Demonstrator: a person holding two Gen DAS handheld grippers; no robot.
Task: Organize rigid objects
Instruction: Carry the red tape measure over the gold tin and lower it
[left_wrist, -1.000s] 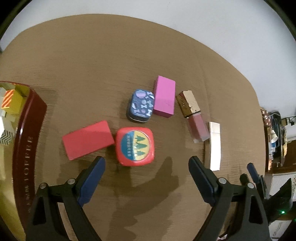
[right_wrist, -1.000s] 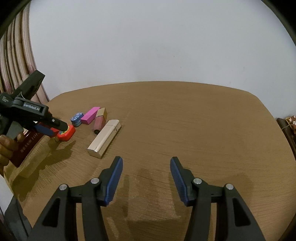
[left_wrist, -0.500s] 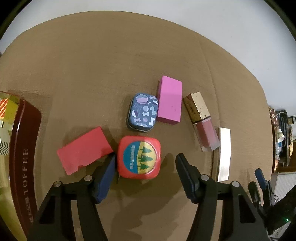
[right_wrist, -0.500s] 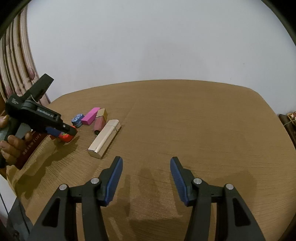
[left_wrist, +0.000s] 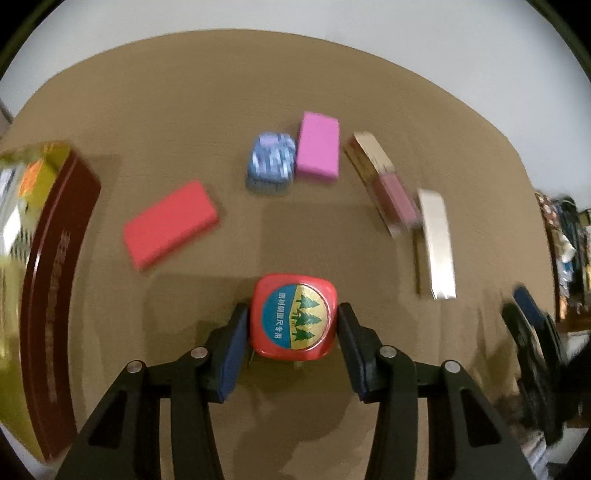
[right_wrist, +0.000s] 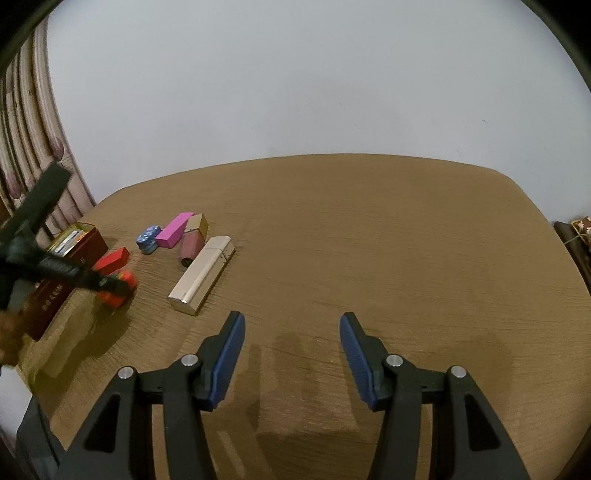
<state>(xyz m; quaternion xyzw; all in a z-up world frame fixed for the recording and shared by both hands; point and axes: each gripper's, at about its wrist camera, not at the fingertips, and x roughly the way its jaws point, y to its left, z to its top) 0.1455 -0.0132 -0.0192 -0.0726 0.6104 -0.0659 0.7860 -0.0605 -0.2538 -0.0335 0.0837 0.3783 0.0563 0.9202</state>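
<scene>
My left gripper (left_wrist: 293, 321) is shut on a red tape measure (left_wrist: 294, 316) with a blue and gold label and holds it above the brown table (left_wrist: 221, 92); it also shows in the right wrist view (right_wrist: 116, 290). On the table lie a red block (left_wrist: 170, 223), a blue patterned tin (left_wrist: 272, 161), a pink block (left_wrist: 318, 146), a pink lip gloss with gold cap (left_wrist: 384, 184) and a pale gold case (left_wrist: 436, 240). My right gripper (right_wrist: 291, 332) is open and empty over bare table.
A dark red toffee tin (left_wrist: 55, 258) with small items inside stands open at the left edge; it also shows in the right wrist view (right_wrist: 70, 258). A curtain (right_wrist: 29, 147) hangs at the far left. Clutter (left_wrist: 565, 236) lies beyond the table's right edge.
My left gripper closed on the red tape measure and lifted it back from the other objects. The right gripper has stayed in place.
</scene>
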